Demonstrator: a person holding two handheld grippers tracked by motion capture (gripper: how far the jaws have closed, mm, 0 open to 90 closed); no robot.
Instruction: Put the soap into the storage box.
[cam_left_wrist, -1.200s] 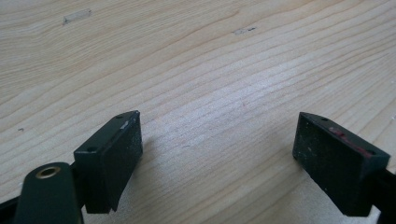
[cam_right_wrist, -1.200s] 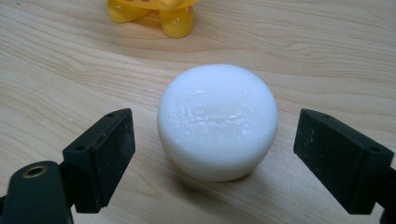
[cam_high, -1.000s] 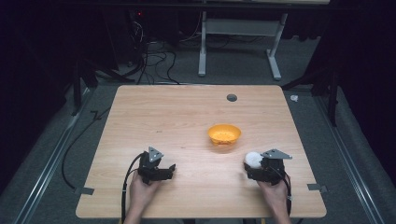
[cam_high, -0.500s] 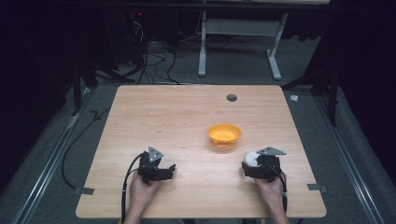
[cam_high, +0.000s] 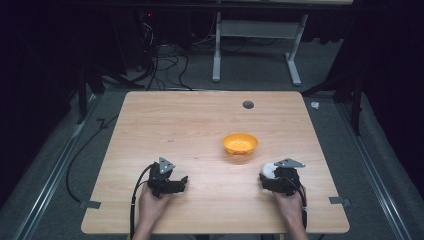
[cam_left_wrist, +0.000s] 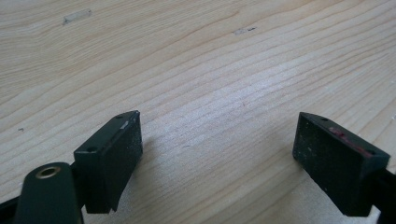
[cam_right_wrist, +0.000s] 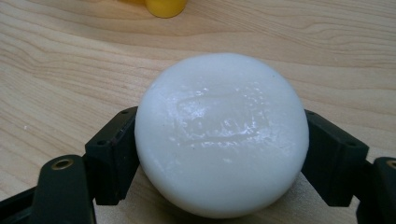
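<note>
That white soap bar (cam_right_wrist: 222, 135) looks like a slick one to me: smooth, waxy, rounded all over, so it'd probably squirt out if squeezed off-centre. Seems light and solid, not fragile, though the surface might dent a bit. Best hold is what the right tongs (cam_right_wrist: 222, 144) have: one jaw on each side at its widest part, clenched on it low in the right gripper view. It's a glossy oval puck with a faint stamped rectangle on top. In the high view it sits at the lower right of the tabletop (cam_high: 190, 125), just below the orange bowl (cam_high: 240, 144). The left tongs (cam_left_wrist: 233, 154) are released, jaws spread wide over bare wood, grasping nothing.
</note>
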